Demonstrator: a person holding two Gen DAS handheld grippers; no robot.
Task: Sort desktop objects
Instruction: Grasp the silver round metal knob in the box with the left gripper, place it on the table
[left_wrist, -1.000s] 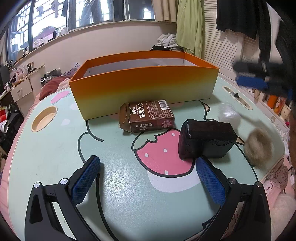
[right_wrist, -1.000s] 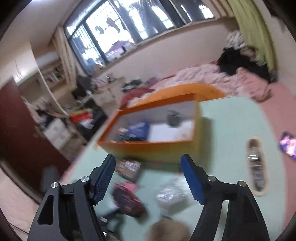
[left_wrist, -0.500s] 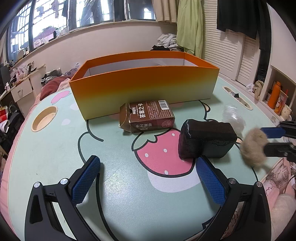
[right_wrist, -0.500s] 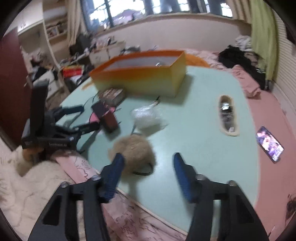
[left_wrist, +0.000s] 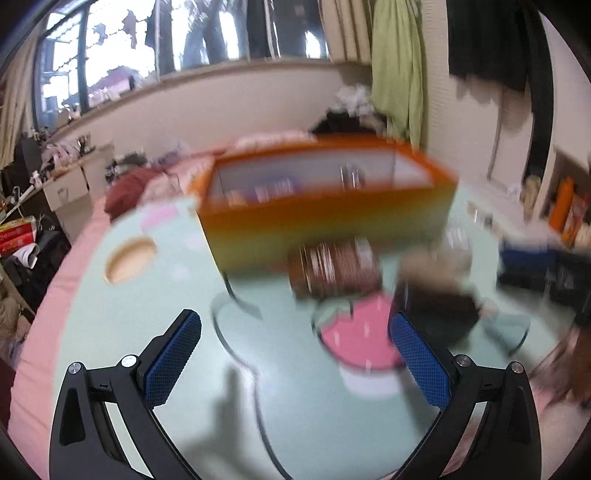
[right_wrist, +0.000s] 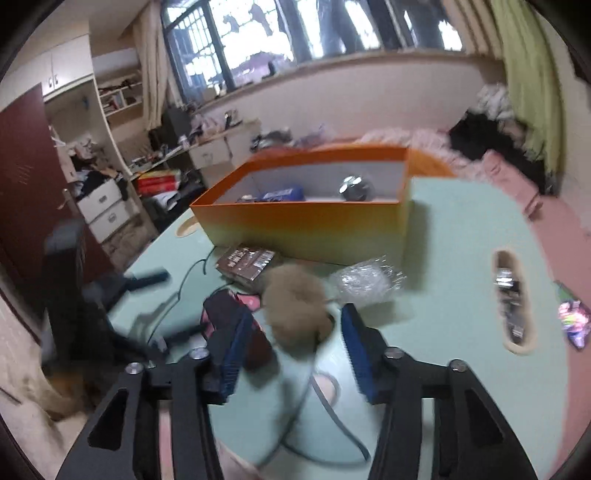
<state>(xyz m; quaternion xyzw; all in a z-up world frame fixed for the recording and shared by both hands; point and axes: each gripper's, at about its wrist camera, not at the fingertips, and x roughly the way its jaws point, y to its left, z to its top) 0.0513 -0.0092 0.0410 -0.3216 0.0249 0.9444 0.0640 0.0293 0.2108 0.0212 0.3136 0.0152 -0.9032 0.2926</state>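
My right gripper (right_wrist: 293, 343) is shut on a tan furry ball (right_wrist: 295, 306) and holds it above the mint table (right_wrist: 461, 229). An orange box (right_wrist: 314, 221) stands behind it with a blue packet (right_wrist: 282, 194) and a dark round thing (right_wrist: 352, 186) inside. A brown carton (right_wrist: 245, 260), a black pouch (right_wrist: 231, 317) and a clear plastic wrapper (right_wrist: 365, 278) lie in front of the box. My left gripper (left_wrist: 295, 354) is open and empty above the table, short of the carton (left_wrist: 332, 266) and pouch (left_wrist: 436, 310). The left wrist view is blurred.
The table (left_wrist: 129, 332) has a round hollow (left_wrist: 129, 258) at the left and an oval slot (right_wrist: 511, 299) at the right. A phone (right_wrist: 572, 323) lies on the pink edge. A bed with clothes lies behind the box.
My right gripper has closed on the furry ball and lifted it off the table towards the box. My left gripper has risen and is moving, blurring its view.
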